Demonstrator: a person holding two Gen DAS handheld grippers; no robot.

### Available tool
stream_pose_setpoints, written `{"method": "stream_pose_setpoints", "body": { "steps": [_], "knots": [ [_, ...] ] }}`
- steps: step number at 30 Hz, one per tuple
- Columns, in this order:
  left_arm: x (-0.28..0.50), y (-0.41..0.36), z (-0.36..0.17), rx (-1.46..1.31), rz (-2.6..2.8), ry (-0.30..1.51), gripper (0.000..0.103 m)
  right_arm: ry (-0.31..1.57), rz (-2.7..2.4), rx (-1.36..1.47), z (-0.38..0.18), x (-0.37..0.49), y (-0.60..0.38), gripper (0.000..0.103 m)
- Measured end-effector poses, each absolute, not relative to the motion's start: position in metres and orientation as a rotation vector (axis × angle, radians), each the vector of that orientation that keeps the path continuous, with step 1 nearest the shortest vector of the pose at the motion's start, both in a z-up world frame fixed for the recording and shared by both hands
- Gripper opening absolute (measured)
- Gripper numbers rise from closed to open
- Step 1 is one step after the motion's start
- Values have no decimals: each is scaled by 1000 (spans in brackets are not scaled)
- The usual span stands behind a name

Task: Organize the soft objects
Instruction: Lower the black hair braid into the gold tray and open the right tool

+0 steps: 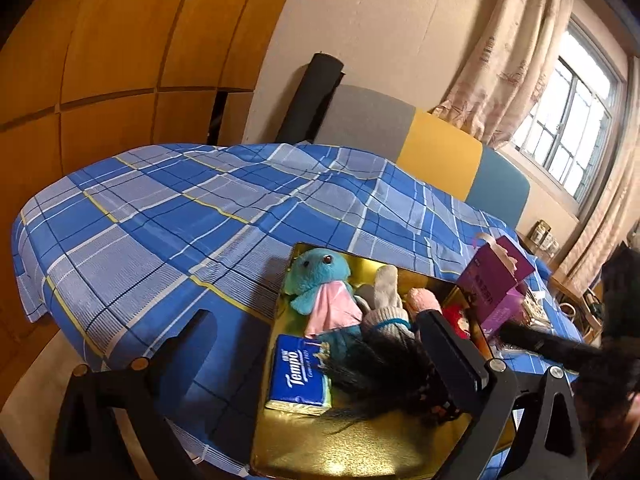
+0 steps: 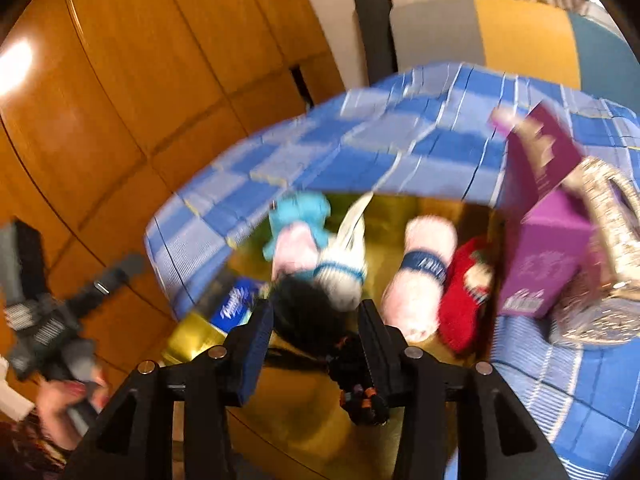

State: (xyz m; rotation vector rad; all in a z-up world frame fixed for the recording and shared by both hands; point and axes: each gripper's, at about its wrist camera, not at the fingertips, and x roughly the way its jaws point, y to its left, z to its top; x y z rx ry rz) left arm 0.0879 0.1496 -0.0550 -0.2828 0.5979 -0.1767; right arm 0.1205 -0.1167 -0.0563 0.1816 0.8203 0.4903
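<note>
Black feathery tuft (image 2: 308, 312) lies lengthwise between the parted right gripper (image 2: 316, 320) pads, unpinched over the gold box (image 2: 320, 432); left gripper (image 1: 320, 344) open, further off.

A shallow gold tray (image 1: 360, 456) on the bed holds a turquoise plush octopus in a pink cape (image 1: 320, 280), a grey-white sock (image 1: 386, 304), a pink sock (image 1: 426, 300), a red knit item (image 2: 460, 300) and a black furry tuft (blurred) (image 1: 380, 364).

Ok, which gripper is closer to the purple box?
Right. The right gripper hangs over the gold tray, the purple box just ahead on its right. The left gripper sits at the tray's far side from the box.
</note>
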Motion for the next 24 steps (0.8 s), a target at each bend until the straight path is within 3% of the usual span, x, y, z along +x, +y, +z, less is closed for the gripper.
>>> {"method": "stream_pose_setpoints", "body": {
  "steps": [12, 24],
  "knots": [
    [81, 107, -61, -206, -298, 626, 103, 741, 332, 267, -28, 86, -209, 44],
    [60, 31, -61, -136, -522, 688, 103, 903, 106, 327, -87, 64, -301, 44]
  ]
}}
